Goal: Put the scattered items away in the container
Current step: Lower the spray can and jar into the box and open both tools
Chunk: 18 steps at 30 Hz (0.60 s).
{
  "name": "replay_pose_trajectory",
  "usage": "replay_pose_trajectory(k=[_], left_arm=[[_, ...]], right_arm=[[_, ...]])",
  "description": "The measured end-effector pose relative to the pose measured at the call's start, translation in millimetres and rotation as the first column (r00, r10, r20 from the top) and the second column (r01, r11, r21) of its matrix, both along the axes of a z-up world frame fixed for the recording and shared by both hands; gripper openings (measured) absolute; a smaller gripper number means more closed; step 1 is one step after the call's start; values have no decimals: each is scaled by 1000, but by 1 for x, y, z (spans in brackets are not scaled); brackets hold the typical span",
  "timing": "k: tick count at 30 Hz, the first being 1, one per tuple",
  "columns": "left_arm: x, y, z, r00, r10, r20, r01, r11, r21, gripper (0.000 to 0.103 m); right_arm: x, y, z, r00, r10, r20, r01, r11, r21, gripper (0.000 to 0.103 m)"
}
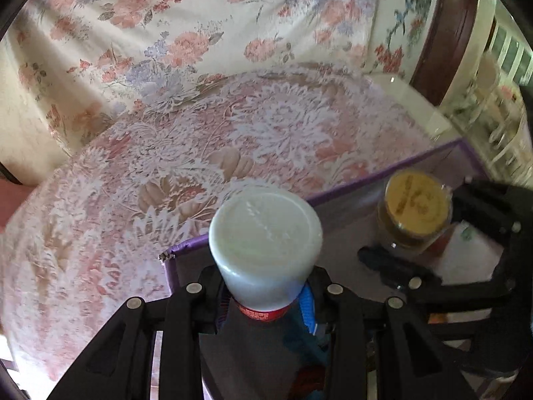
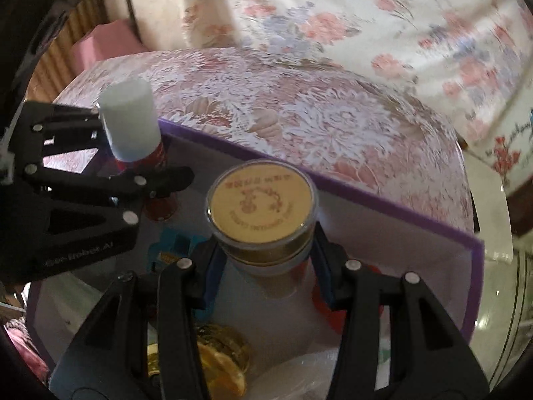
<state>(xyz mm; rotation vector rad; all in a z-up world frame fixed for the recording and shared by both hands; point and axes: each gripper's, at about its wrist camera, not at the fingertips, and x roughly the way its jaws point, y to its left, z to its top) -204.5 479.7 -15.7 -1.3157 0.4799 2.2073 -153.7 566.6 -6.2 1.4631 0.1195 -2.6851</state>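
The pale blue-white plastic bottle with a red label band (image 1: 265, 246) stands with its long axis running along the fingers of the left gripper (image 1: 266, 286), flat round end toward the camera; in the right wrist view it leans toward 11 o'clock. The black left gripper's jaws are clamped on its red-banded part. The round clear-lidded jar with a yellow printed top (image 2: 261, 206) also points its lid up at the camera, and the black right gripper (image 2: 266, 266) pinches its body between blue pads.

Both items hang over the open purple-rimmed box with pale inner walls (image 2: 366, 196), which sits on a pink floral lace tablecloth (image 1: 233, 133). In the right wrist view, gold foil coins (image 2: 223, 360) lie in the box at 6 o'clock, a white crumpled piece sits at 5 o'clock, and something red and blue, too hidden to tell, lies at 9 o'clock.
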Motion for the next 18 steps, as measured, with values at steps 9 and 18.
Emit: replay_pose_trajectory(k=[9, 18], left_arm=[[7, -1, -5, 994, -95, -49, 94, 995, -25, 35], [17, -2, -7, 977, -177, -119, 177, 984, -15, 35]], right_arm=[[-1, -10, -18, 998, 67, 6, -67, 998, 14, 49], [-6, -8, -24, 999, 52, 12, -52, 999, 16, 49]])
